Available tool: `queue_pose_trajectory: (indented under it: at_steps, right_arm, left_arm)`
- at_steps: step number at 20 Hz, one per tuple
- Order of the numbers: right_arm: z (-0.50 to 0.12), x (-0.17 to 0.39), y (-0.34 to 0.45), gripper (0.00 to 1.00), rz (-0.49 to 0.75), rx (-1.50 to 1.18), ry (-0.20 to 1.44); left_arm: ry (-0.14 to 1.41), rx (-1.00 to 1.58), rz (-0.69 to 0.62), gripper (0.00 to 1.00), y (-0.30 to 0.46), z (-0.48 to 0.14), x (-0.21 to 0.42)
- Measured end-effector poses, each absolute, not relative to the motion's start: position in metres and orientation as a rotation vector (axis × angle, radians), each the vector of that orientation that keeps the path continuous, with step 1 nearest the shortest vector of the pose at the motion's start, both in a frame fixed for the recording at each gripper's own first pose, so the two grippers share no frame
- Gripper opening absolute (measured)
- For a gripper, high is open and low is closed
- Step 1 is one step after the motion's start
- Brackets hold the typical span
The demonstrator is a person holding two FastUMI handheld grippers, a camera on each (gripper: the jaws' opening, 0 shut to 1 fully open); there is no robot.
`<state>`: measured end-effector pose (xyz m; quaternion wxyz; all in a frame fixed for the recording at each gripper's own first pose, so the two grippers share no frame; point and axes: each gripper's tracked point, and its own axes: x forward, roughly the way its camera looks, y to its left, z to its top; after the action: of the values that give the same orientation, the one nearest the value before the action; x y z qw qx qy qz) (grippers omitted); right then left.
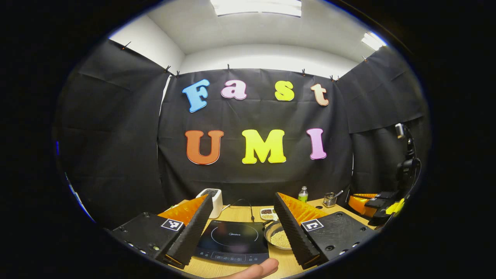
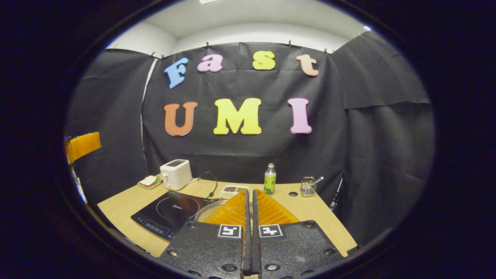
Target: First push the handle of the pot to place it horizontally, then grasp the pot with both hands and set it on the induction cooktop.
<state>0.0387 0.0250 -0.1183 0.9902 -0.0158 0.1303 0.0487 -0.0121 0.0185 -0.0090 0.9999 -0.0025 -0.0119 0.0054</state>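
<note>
Our left hand-held gripper (image 1: 244, 217) gapes, the right (image 2: 251, 209) is clenched; cooktop (image 2: 170, 211), perhaps a pot (image 1: 276, 235), toaster (image 2: 175, 173) share the table (image 2: 310, 213).

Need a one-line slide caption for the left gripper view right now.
Left claw open above the induction cooktop, pot beside it on the table.
</note>
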Motion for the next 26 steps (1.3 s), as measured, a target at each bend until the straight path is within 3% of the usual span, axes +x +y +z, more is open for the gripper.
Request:
queue_pose_trajectory:
  at_steps: [8, 16, 26]
  right_arm:
    - [-0.225, 0.04, 0.04, 0.04, 0.169, -0.124, 0.561]
    - [-0.314, 0.032, 0.041, 0.04, 0.214, -0.051, 0.848]
    - [-0.363, 0.04, 0.031, 0.04, 0.207, 0.045, 0.989]
  left_arm:
    - [-0.044, 0.003, 0.026, 0.94, 0.025, -0.011, -0.01]
    - [-0.111, 0.008, 0.099, 0.95, 0.037, -0.001, -0.008]
    - [-0.062, 0.033, 0.057, 0.95, 0.024, -0.019, -0.01]
